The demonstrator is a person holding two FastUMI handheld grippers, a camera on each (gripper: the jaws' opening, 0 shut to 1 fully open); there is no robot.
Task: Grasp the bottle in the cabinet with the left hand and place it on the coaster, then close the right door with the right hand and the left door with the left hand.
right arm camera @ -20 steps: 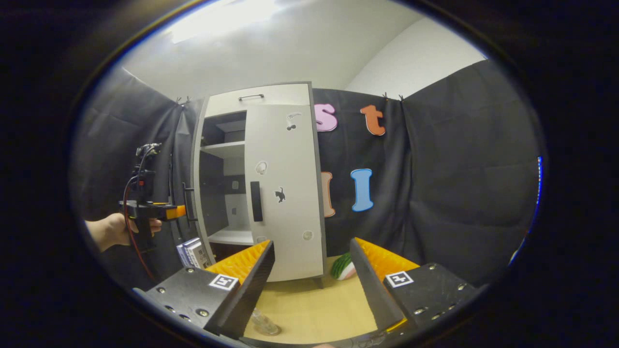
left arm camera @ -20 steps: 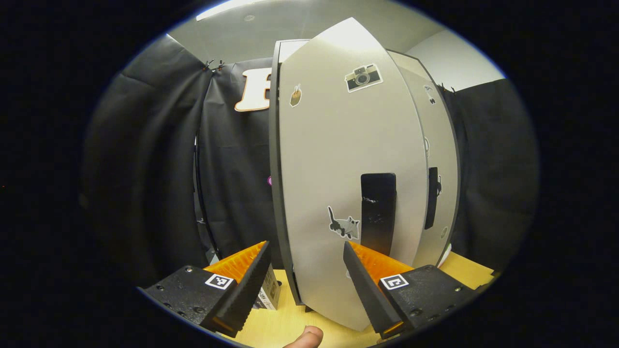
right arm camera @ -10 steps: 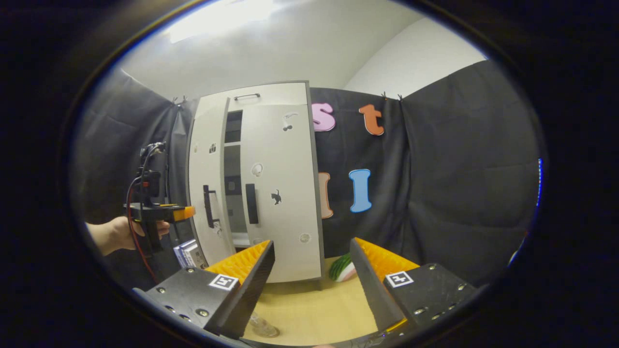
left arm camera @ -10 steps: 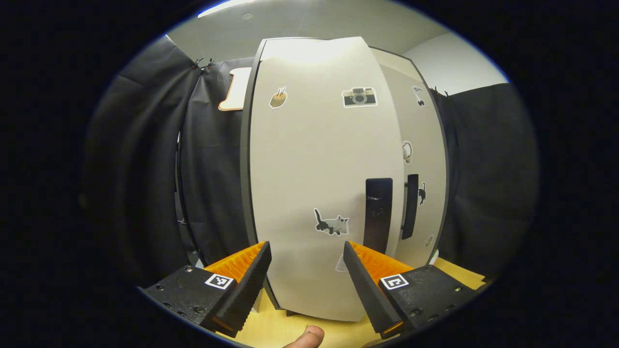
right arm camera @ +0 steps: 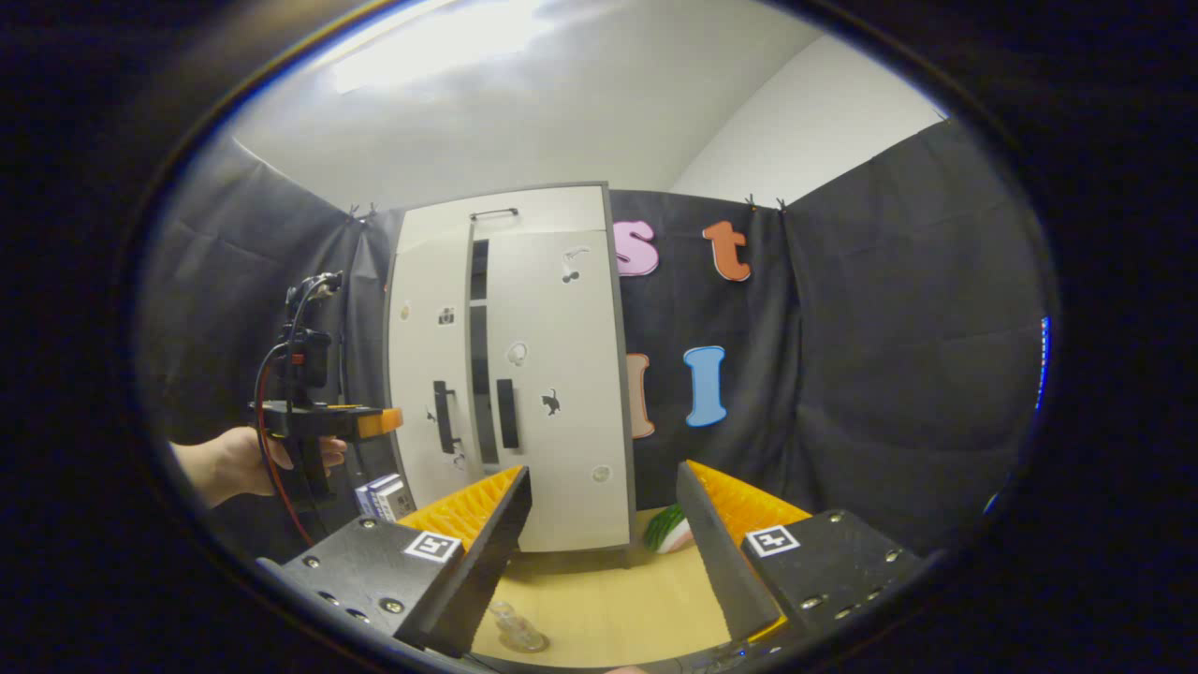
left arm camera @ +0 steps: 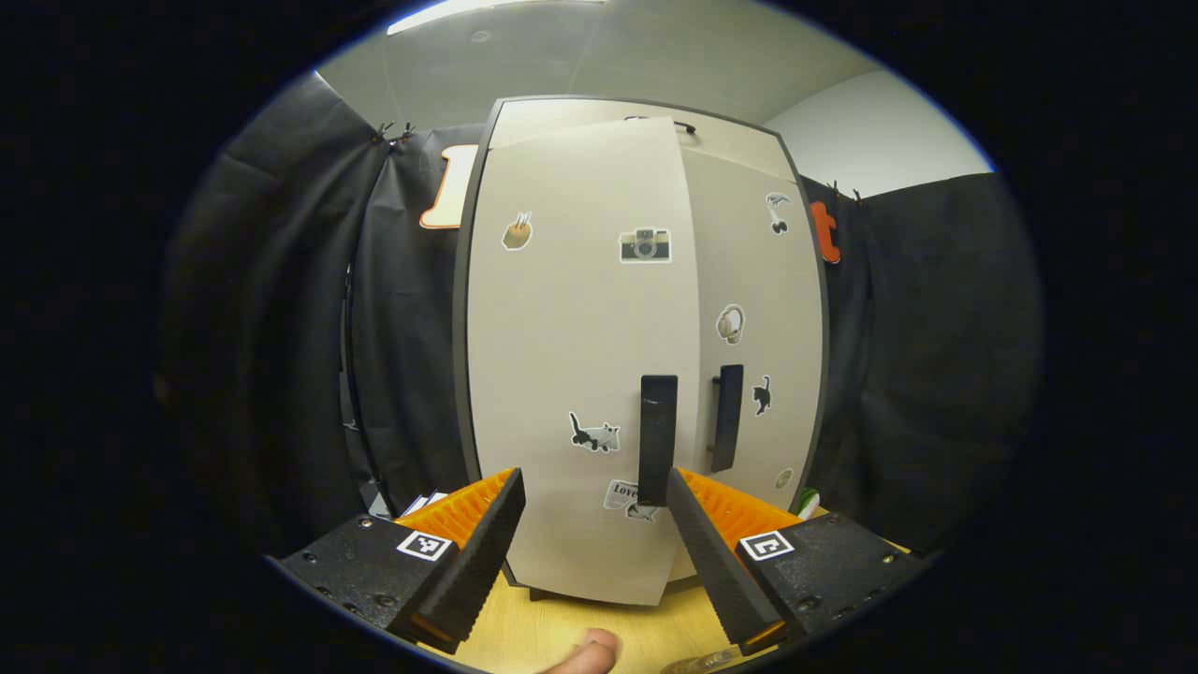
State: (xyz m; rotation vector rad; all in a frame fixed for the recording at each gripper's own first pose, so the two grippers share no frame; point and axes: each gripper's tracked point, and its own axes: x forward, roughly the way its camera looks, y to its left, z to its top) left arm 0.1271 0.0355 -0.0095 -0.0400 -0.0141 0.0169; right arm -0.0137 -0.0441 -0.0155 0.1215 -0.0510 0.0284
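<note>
Bottle (right arm camera: 518,629): clear, see-through and glassy, standing low on the tabletop just in front of the right gripper's left finger in the right gripper view; whether a coaster lies under it cannot be told.
Cabinet (right arm camera: 510,211): tall, pale grey, flat-fronted box with dark edges and a thin bar handle on the top panel; it stands on short dark feet on the table.
Left door (left arm camera: 571,374): smooth matte panel with small stickers (a camera, a cat, a bun-like shape) and a flat black vertical handle (left arm camera: 657,438); nearly closed, its free edge standing slightly proud of the right door, with a narrow dark slit between the two in the right gripper view.
Right door (left arm camera: 753,318): flush with the cabinet front, same matte finish, own black handle (left arm camera: 725,417), stickers of cherries and a black cat.
Left gripper (left arm camera: 591,534): fingers spread wide, ribbed inner faces, nothing between them; it faces the left door's lower half, close to it. In the right gripper view it shows held in a hand (right arm camera: 234,461) beside the cabinet's left edge.
Right gripper (right arm camera: 604,543): fingers spread apart, nothing gripped; it hangs back from the cabinet over the table.
Table (right arm camera: 608,599): light wood grain, open surface in front of the cabinet.
Side items: small boxes (right arm camera: 382,494) at the cabinet's left foot; a green striped, watermelon-like piece (right arm camera: 666,530) at its right foot.
</note>
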